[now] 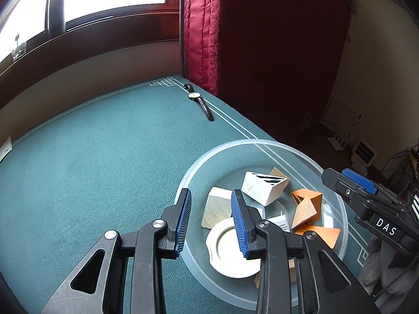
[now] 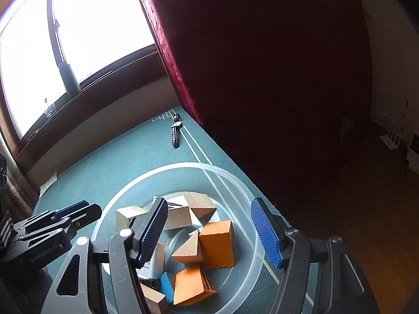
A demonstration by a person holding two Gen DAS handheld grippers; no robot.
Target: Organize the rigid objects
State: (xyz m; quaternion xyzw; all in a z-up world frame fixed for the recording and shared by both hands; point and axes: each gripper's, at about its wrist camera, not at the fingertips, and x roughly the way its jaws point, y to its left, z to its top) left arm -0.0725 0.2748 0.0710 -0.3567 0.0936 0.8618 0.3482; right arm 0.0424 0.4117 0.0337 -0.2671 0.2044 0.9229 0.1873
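Hovering open-jawed, the left gripper [image 1: 210, 218] is straddling the clear bowl's [image 1: 337, 201] 8 o'clock rim; blocks are lying inside. Opposite, the right gripper [image 2: 212, 231] is gaping empty over the orange block [image 2: 217, 243]; descending vertically is advisable, avoiding neighbouring wedges.

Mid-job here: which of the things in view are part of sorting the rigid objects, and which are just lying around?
Part of the job:
- clear plastic bowl
- orange blocks and pale wooden blocks inside it
- white round piece in the bowl
- small blue block

Just lying about:
- wristwatch on the green cloth
- dark flask on the windowsill
- red curtain
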